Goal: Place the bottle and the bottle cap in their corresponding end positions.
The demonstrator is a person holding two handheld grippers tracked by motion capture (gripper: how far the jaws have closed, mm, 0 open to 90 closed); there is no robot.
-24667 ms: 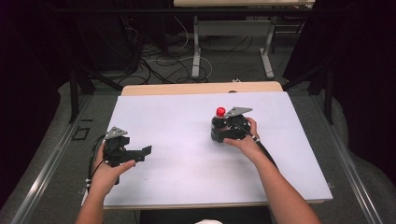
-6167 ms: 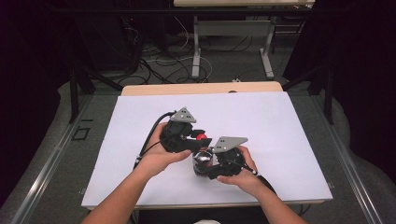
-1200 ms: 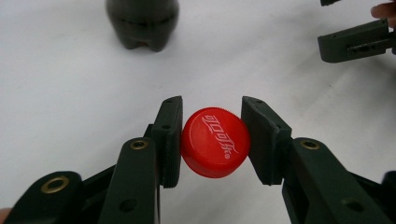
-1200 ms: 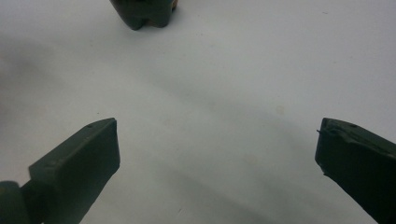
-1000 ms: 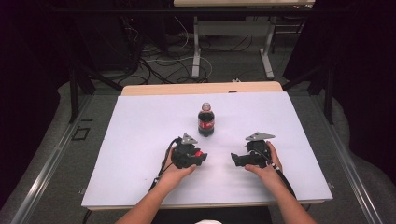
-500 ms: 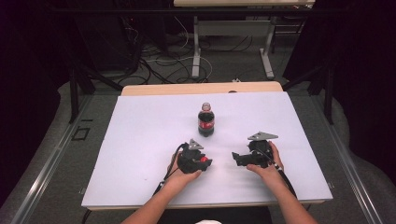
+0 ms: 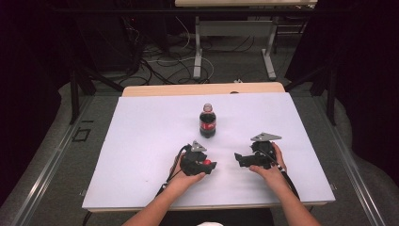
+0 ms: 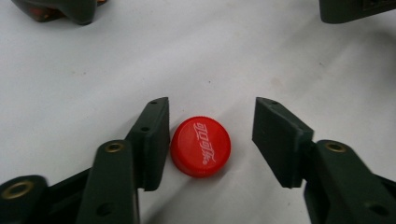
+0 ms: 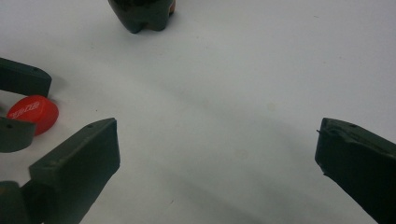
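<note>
The red bottle cap [image 8: 201, 146] lies flat on the white worktop [image 7: 141, 136], logo up, between the left gripper's [image 8: 210, 133] parted jaws, touching one. The right gripper [image 9: 217, 158] gapes empty.

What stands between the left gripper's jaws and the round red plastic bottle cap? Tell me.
Nothing visible does. The round red plastic bottle cap lies flat on the white table between the left gripper's open jaws, against one jaw.

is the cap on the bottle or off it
Off. The red cap lies flat on the white table between the open jaws of the left gripper; the bottle stands upright farther back.
</note>
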